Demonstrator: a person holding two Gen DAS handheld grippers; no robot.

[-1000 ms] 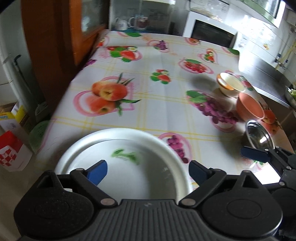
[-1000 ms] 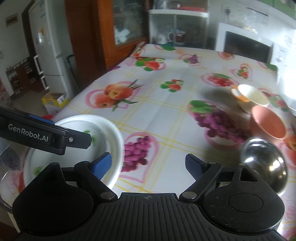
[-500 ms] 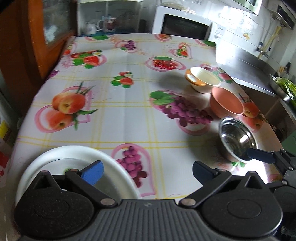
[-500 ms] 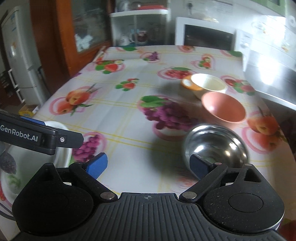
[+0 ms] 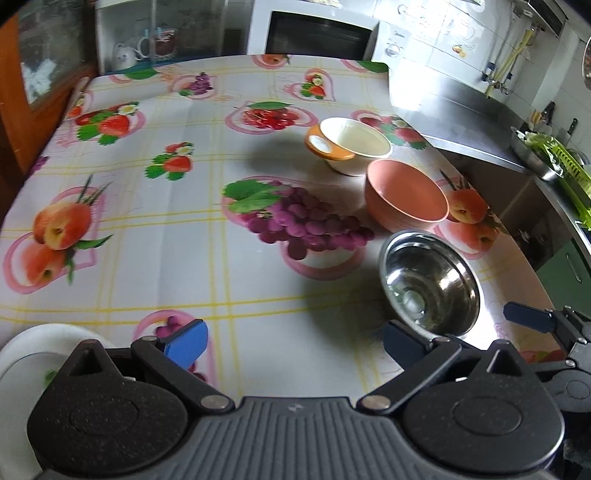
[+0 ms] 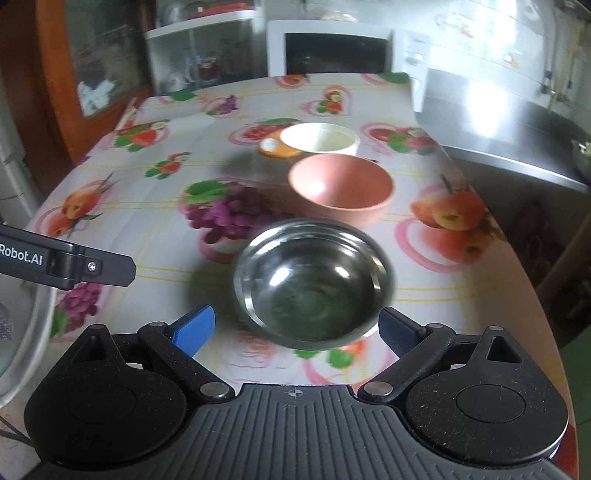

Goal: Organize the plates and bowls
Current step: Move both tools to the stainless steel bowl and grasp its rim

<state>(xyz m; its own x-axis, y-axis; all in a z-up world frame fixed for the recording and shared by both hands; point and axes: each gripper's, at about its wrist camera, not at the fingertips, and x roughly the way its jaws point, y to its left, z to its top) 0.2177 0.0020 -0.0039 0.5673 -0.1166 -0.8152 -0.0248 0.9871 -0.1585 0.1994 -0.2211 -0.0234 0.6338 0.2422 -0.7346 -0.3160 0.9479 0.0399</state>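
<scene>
A steel bowl (image 6: 312, 278) sits near the table's front right, right ahead of my open right gripper (image 6: 295, 328), between its blue fingertips. It also shows in the left wrist view (image 5: 430, 284). Behind it stand a pink bowl (image 6: 340, 188) (image 5: 406, 195) and a white bowl with an orange handle (image 6: 317, 142) (image 5: 349, 144). A white plate (image 5: 26, 354) lies at the front left edge, below my open, empty left gripper (image 5: 293, 341); its rim shows in the right wrist view (image 6: 22, 332).
The table carries a fruit-print cloth (image 5: 155, 221). A microwave (image 5: 314, 35) and a shelf with jars (image 5: 147, 37) stand behind it. A steel counter (image 5: 472, 122) runs along the right. A wooden cabinet (image 5: 22, 92) is at the left.
Both grippers have swung to the right, away from the white plate. The steel bowl now lies centred before the right gripper. Both stay open.
</scene>
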